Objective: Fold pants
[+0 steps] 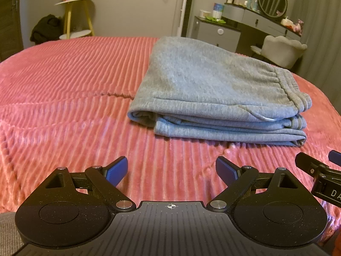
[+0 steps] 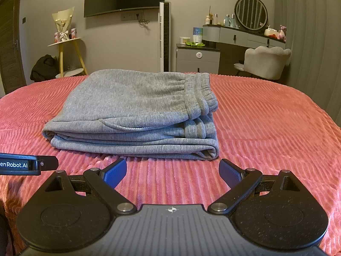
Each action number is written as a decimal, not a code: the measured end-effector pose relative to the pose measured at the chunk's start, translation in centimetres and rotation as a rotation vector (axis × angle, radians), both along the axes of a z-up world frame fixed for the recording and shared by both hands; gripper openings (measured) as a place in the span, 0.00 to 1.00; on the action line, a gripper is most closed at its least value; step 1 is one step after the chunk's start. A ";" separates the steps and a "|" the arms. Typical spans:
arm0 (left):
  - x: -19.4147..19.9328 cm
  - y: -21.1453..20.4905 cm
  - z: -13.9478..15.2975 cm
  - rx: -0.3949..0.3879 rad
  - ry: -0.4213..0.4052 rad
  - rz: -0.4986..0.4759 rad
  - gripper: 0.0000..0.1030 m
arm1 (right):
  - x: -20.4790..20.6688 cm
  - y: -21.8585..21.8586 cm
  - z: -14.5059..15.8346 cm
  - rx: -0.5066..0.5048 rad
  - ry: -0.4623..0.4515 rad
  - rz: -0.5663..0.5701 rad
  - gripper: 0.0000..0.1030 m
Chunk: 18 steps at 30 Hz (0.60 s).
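Folded pants (image 2: 136, 115) on the bed (image 2: 266, 117), dresser (image 2: 245, 36) behind.

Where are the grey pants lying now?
The folded grey pants lie on the pink bedspread, centre in the right wrist view, just beyond both open hand-held grippers.
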<state>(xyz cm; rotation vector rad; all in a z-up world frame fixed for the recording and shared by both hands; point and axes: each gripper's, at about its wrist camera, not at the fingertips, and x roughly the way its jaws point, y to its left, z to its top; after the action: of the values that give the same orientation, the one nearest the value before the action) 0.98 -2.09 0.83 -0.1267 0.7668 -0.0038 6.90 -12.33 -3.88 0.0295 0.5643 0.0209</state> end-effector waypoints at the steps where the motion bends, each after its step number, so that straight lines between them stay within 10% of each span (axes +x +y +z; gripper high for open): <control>1: 0.0 0.0 0.0 0.000 0.000 0.000 0.91 | 0.0 0.0 0.0 0.000 0.000 0.000 0.91; 18: -0.2 0.0 0.1 -0.023 -0.020 -0.010 0.91 | 0.0 0.1 0.0 -0.003 -0.002 -0.001 0.91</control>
<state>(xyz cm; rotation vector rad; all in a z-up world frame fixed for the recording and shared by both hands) 0.81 -2.05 0.89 -0.1443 0.7475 -0.0232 6.86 -12.24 -3.84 0.0273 0.5621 0.0188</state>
